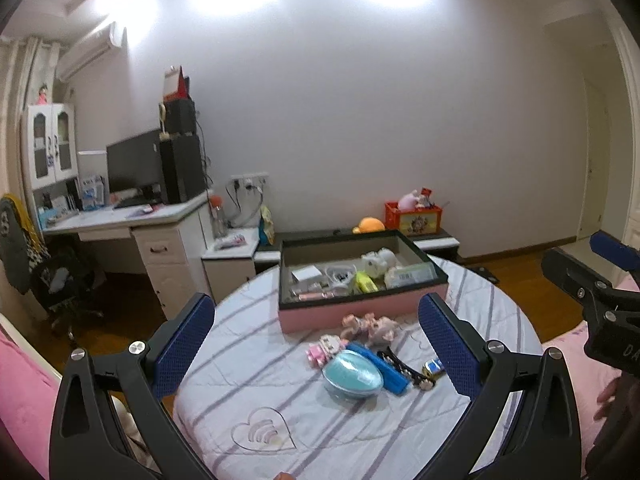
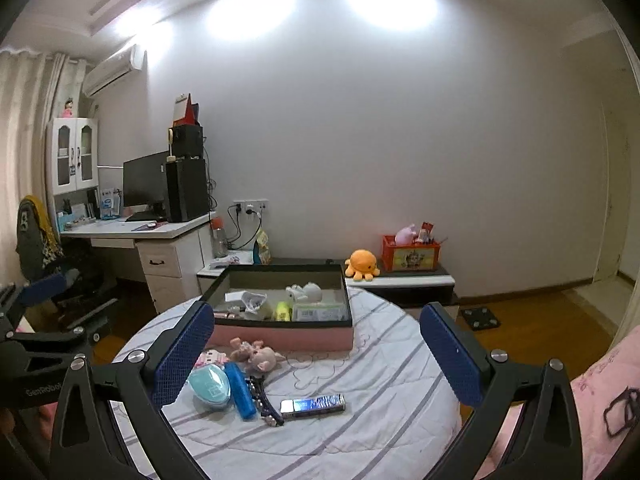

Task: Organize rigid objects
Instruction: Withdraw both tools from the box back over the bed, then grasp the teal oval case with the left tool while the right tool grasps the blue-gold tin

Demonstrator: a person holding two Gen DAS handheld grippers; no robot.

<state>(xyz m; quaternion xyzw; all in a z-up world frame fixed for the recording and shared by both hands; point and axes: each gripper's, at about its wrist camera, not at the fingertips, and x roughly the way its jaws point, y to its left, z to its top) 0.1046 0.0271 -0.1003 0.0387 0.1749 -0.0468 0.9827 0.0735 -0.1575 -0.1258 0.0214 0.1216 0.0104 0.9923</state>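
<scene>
A pink box with a dark rim [image 1: 352, 314] [image 2: 288, 338] sits on a round table under a striped cloth [image 1: 248, 380] [image 2: 380, 380] and holds several small items. In front of it lie a pink plush figure [image 1: 370, 326] [image 2: 258, 354], a pink toy car [image 1: 326, 350] [image 2: 210, 358], a teal oval case [image 1: 352, 374] [image 2: 210, 386], a blue bar [image 1: 382, 368] [image 2: 240, 390], a black hair clip [image 1: 404, 368] [image 2: 262, 400] and a silver-blue candy tin [image 1: 434, 368] [image 2: 312, 404]. My left gripper [image 1: 316, 348] is open and empty above the table. My right gripper [image 2: 318, 354] is open and empty.
A white desk with a monitor [image 1: 136, 168] [image 2: 146, 180] stands at the left, with a draped chair [image 1: 24, 240] [image 2: 36, 240]. A low shelf behind the table carries an orange plush [image 2: 362, 264] and a red crate [image 1: 414, 216] [image 2: 410, 254]. Pink bedding [image 2: 600, 380] lies at the right.
</scene>
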